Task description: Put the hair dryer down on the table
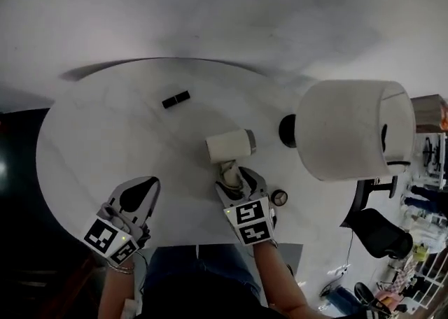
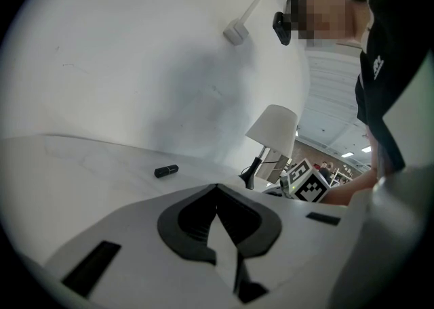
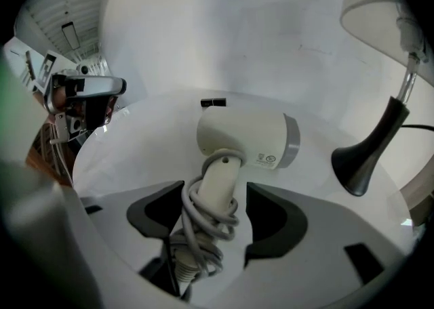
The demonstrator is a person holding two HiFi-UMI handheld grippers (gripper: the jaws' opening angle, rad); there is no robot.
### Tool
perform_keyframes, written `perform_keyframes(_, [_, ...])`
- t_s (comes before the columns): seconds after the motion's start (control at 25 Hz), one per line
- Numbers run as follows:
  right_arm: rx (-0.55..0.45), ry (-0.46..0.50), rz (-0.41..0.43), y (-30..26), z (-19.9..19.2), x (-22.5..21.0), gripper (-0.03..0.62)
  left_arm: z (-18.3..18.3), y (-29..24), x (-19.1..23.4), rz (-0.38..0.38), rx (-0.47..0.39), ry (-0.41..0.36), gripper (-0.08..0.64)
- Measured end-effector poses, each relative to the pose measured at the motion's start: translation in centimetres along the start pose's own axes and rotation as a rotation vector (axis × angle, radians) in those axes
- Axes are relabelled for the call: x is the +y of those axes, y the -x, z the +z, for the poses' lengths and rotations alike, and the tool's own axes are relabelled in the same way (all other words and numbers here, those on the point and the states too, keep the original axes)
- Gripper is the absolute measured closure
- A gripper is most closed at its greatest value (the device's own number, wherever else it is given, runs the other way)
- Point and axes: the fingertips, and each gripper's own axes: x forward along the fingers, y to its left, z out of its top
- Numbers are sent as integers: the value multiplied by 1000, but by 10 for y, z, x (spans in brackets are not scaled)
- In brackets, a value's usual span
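A cream hair dryer lies on the round white table, its barrel sideways and its handle pointing toward me. A grey cord is wound round the handle. My right gripper is open around that handle, with a gap on each side between its dark pads and the cord. In the right gripper view the hair dryer fills the middle, just beyond the right gripper. My left gripper hovers over the table's near left, shut and empty; in its own view the left gripper's jaws meet.
A table lamp with a large white shade and black base stands right of the dryer. A small black stick-shaped object lies farther back. A small round object sits beside my right gripper. A black chair stands off the table's right.
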Motion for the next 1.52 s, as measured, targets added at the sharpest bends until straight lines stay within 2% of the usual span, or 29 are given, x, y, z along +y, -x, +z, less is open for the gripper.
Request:
perform_keyframes(0.16, [-29,13,-53,17,4,-2,296,5,6,-6,-3,-9,-16,552])
perform_keyframes(0.4, [-160,14,-77,57,29,-4,308,24,16,-19,-3,-47,-54,551])
perform_keyframes(0.56, [-242,8,-94,85,47,-6,387,38,22,-28,-6,-76,-79,551])
perform_keyframes(0.92, [-406,27,-94,138,87,1,513,72,42,-42,6,-142,-142,552])
perform_keyframes(1.24, [-536,102,-101,181,122,11,541,97,65,-49,40,-200,-173,552])
perform_keyframes(1.52, [-632,109,-65,214,147,21,551,111,76,-55,48,-239,-205,552])
